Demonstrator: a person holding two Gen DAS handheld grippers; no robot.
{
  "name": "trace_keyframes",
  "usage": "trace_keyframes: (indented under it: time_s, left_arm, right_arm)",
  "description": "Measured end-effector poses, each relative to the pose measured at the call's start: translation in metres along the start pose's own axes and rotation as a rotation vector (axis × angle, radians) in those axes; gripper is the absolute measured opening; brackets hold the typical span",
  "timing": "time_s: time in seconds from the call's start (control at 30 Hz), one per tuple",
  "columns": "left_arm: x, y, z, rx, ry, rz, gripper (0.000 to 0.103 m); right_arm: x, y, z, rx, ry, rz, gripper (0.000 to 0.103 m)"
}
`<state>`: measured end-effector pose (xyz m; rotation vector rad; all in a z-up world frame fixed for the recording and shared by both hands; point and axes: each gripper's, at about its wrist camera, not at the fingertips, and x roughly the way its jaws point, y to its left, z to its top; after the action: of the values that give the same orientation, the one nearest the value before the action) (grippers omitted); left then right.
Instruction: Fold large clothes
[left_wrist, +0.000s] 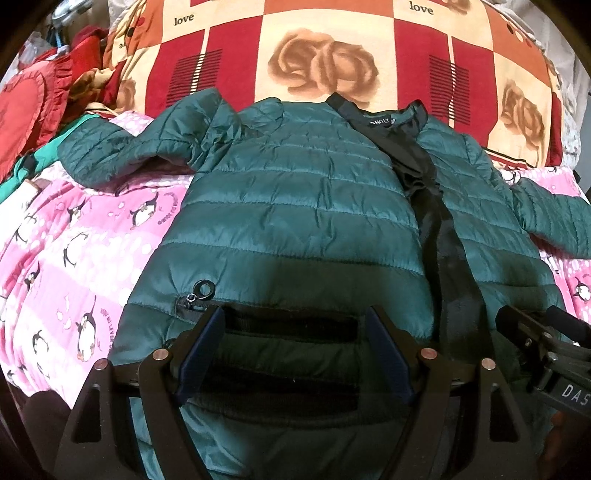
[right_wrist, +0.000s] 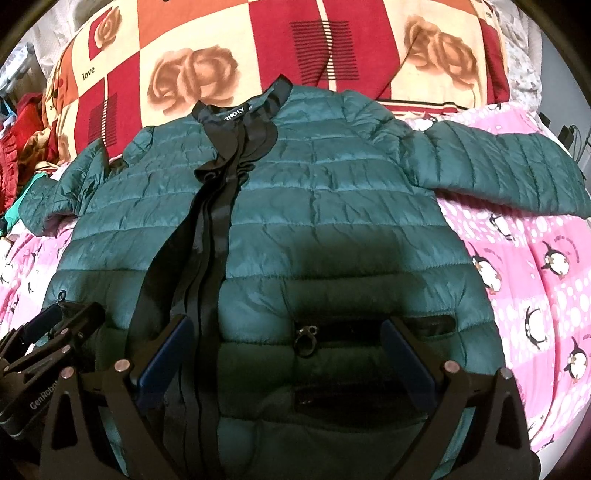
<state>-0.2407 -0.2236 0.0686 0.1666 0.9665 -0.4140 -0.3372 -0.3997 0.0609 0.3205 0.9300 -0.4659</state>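
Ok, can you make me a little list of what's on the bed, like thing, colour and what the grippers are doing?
garment: green puffer jacket, spread flat, front up
sleeves: both out to the sides
front: black trim down the middle
pockets: one zip pocket ahead of each gripper
under it: pink penguin blanket
behind it: red and cream rose quilt
left gripper: open, over the hem
right gripper: open, over the hem
folds so far: none

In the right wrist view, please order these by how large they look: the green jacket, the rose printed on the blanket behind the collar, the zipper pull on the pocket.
1. Green jacket, by far the largest.
2. Rose; it lies farther away, so it may look smaller than it is.
3. Zipper pull, smallest despite being nearest.
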Motion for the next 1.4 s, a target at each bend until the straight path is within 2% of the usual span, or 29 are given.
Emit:
trace_keyframes:
  time_s: [0.33, 0.67, 1.4]
  left_arm:
    - [0.003, 0.001, 0.004, 0.005, 0.001, 0.012, 0.052]
    - [0.007, 0.006, 0.009, 0.002, 0.000, 0.026, 0.052]
    - [0.022, 0.025, 0.040, -0.036, -0.018, 0.068, 0.052]
  right_arm:
    - [0.003, 0.001, 0.004, -0.010, 0.001, -0.018, 0.103]
    - [0.004, 0.000, 0.012, 0.007, 0.004, 0.014, 0.103]
    - [0.020, 0.015, 0.047, -0.009, -0.010, 0.021, 0.103]
